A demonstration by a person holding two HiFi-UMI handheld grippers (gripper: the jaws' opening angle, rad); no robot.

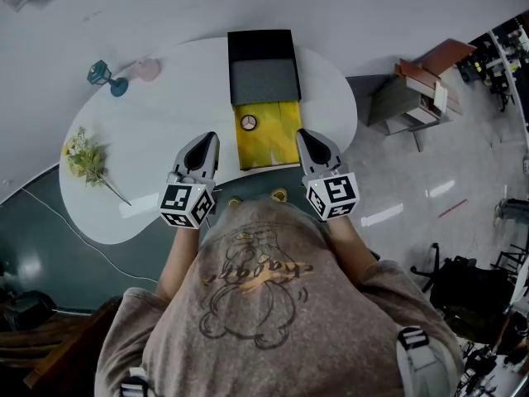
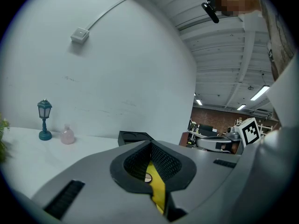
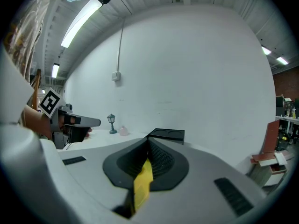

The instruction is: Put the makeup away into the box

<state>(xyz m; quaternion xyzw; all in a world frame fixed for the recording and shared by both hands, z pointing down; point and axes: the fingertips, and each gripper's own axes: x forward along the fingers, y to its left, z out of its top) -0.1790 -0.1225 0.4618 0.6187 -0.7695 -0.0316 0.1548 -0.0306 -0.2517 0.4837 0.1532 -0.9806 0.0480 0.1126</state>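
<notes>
A black box (image 1: pixel 262 56) with a grey inside stands open at the far side of the white table (image 1: pixel 157 131). Against its near side lies a yellow mat (image 1: pixel 273 143) with a small round compact (image 1: pixel 248 122) on it. My left gripper (image 1: pixel 211 137) hovers just left of the mat and my right gripper (image 1: pixel 302 134) just right of it, both shut and holding nothing. In the left gripper view the shut gripper (image 2: pixel 150 143) leaves only a slit that shows the yellow mat and the compact (image 2: pixel 147 177), with the box (image 2: pixel 133 136) beyond. The right gripper view shows its shut gripper (image 3: pixel 148 140) and the box (image 3: pixel 167 134).
A teal lamp ornament (image 1: pixel 103 75) and a pink bottle (image 1: pixel 149 69) stand at the table's far left. A flower sprig (image 1: pixel 87 162) lies at the left edge. Two small gold round things (image 1: pixel 279 194) sit at the near edge. A low side table with books (image 1: pixel 417 89) stands right.
</notes>
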